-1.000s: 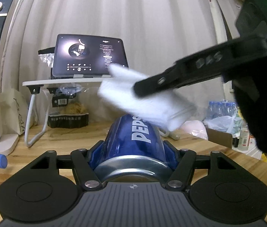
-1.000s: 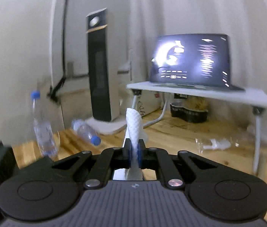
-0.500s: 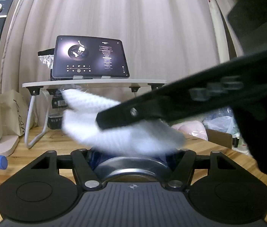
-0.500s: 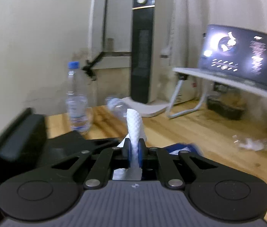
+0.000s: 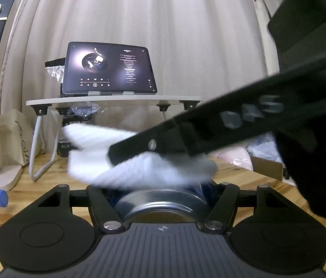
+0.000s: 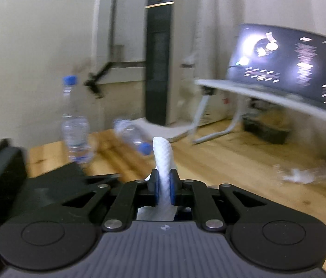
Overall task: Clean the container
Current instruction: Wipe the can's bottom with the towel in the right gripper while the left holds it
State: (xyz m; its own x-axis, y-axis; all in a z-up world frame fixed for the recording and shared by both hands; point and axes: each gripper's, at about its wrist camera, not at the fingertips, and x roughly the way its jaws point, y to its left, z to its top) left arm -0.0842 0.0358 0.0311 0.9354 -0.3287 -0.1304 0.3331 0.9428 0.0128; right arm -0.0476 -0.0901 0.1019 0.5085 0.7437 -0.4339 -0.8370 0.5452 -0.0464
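Evidently, the slick, thin-walled can (image 5: 160,200) is clamped by the left hand-held gripper (image 5: 163,199); above the can, soft tissue (image 6: 163,162) is pinched by the right hand-held gripper (image 6: 163,185).

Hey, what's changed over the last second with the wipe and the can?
The right tool swept the white wipe down and leftward over the blue can, now hiding its label. Unchanged: the left tool clamps the can, the right tool pinches the wipe, and the tablet sits on its stand.
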